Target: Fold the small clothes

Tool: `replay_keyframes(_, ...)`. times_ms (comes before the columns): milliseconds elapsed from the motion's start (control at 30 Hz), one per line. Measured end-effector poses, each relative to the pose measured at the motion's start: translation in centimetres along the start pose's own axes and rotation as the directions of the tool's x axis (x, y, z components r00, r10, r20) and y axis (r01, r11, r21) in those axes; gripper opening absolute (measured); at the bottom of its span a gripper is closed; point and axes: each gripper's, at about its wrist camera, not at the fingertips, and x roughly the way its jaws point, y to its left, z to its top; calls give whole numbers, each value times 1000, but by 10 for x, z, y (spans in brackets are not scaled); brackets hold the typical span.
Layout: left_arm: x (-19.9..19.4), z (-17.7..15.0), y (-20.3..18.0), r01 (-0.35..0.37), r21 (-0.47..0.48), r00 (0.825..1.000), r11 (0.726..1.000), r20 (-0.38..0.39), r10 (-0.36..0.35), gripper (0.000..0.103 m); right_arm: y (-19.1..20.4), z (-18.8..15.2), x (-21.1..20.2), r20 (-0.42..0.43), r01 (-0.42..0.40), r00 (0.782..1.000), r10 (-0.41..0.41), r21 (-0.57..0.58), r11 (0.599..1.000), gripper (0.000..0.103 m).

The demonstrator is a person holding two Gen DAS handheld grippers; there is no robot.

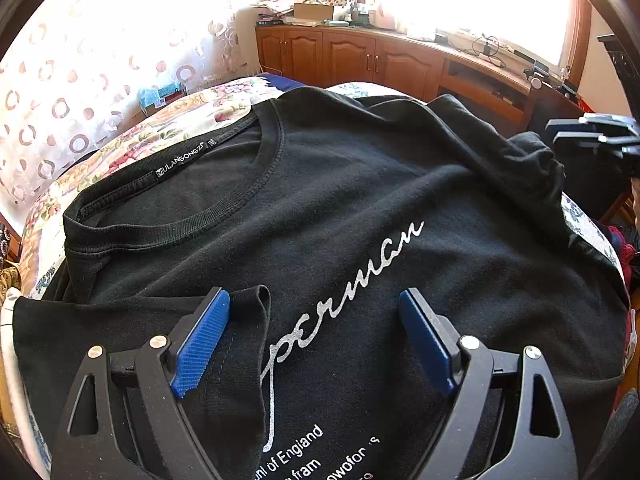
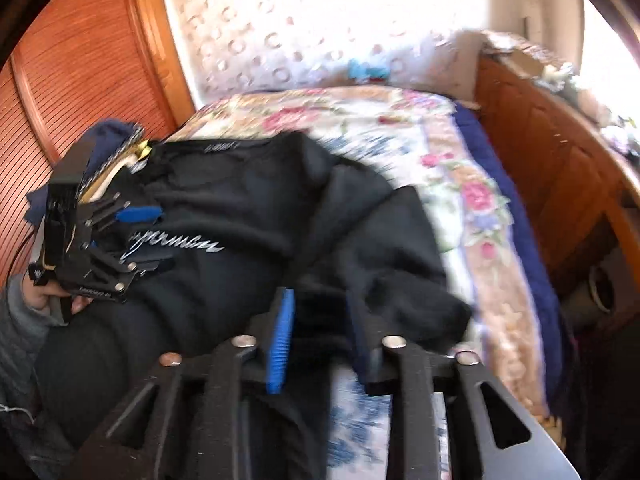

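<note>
Left wrist cam: sits low and close over the black T-shirt (image 1: 360, 184), looking along its claw (image 1: 314, 312) across the bed (image 1: 192, 112) toward the wooden cabinets (image 1: 348, 56) and window. Right wrist cam: close above the shirt's edge, blurred, facing the curtain (image 2: 300, 28) side. Shared: shirt, floral bedspread; each cam sees the other claw.

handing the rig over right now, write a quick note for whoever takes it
Left gripper: open, hovering over the shirt's chest print, holding nothing.
Right gripper: jaws part open around a bunched sleeve at the shirt's side; view is blurred, so grip is uncertain.
Shirt: black, face up on the floral bedspread, collar away from the left gripper.
Done: one sleeve lies folded over the front near the left gripper.
Left: fold in the other sleeve, then fold the body.
</note>
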Motion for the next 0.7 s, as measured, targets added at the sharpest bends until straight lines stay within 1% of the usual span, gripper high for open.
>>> replay_keyframes(33,0,0,0,0,0,1000,1000,0,0,87,-7,-2,-2,7,39,999,-39,6,999,48)
replay_keyframes(100,0,0,0,0,0,1000,1000,0,0,87,-22,-7,-2,1,104,995,-104,34,994,49)
replay_keyframes(167,0,0,0,0,0,1000,1000,0,0,87,-37,-15,4,-15,131,991,-130,85,988,50)
replay_keyframes(267,0,0,0,0,0,1000,1000,0,0,87,-50,-22,23,-57,103,994,-95,159,982,50)
replay_keyframes(367,0,0,0,0,-1,1000,1000,0,0,87,-54,-25,40,-75,66,996,-52,204,977,50)
replay_keyframes(467,-2,-1,1,3,-7,1000,1000,10,-3,87,-68,-12,49,-58,23,998,-9,240,970,50)
replay_keyframes(533,-14,-2,5,10,-23,999,1000,52,-9,87,-78,-2,55,-42,-14,999,25,246,969,50)
replay_keyframes(567,-23,-1,7,20,-31,997,999,69,-18,87,-80,1,55,-33,-34,999,43,240,970,42)
replay_keyframes(600,-30,1,9,20,-36,996,999,83,-17,87,-81,3,57,-29,-54,998,62,227,972,32)
replay_keyframes(633,-39,3,12,15,-40,995,999,103,-10,87,-82,4,57,-29,-67,997,75,211,975,7)
replay_keyframes(667,-53,5,14,7,-43,991,999,131,-2,87,-82,5,55,-29,-68,997,75,195,978,3)
replay_keyframes(700,-63,6,16,4,-42,989,999,146,2,87,-82,5,51,-17,-63,998,68,177,982,3)
